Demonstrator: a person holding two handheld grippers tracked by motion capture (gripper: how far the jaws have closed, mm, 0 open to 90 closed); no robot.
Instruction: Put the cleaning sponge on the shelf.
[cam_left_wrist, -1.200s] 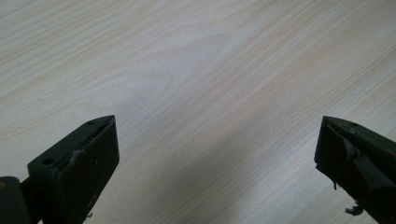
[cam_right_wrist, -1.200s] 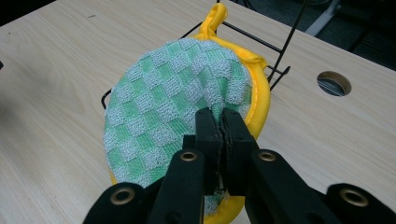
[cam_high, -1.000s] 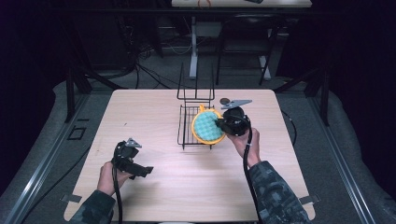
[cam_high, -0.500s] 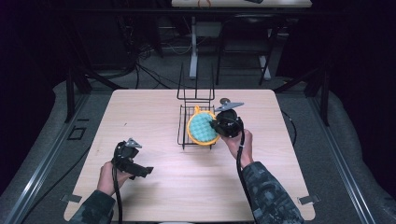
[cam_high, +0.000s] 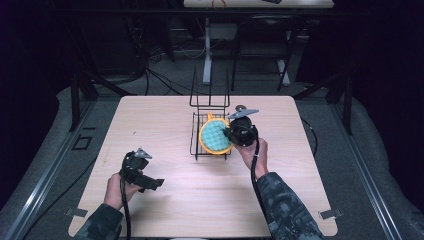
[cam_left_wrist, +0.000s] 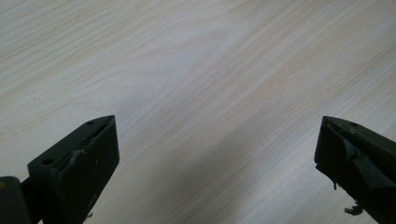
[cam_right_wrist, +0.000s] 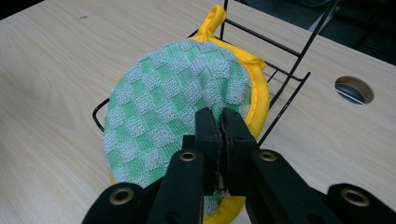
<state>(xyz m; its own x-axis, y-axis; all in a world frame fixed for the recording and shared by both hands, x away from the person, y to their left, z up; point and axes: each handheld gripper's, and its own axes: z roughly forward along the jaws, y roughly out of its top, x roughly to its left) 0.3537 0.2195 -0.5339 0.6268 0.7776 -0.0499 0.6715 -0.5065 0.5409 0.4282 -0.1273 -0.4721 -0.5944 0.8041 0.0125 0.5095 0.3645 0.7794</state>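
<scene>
A round potholder (cam_high: 215, 136) with a green checked face and a yellow rim (cam_right_wrist: 163, 112) is held over the black wire rack (cam_high: 197, 131) in the middle of the table. My right gripper (cam_high: 234, 134) is shut on its edge, the two jaws pressed together on the cloth (cam_right_wrist: 219, 123). The yellow hanging loop (cam_right_wrist: 215, 14) points toward the rack's tall back wires. My left gripper (cam_high: 145, 179) rests low at the table's front left, open, with bare wood between its jaws (cam_left_wrist: 215, 154).
The light wooden table (cam_high: 160, 120) has a round cable hole (cam_right_wrist: 354, 89) beyond the rack. Dark floor, cables and table legs lie past the far edge. Both forearms in camouflage sleeves come in from the near edge.
My right gripper has carried the potholder a little to the left and down over the rack. The left gripper has stayed where it was.
</scene>
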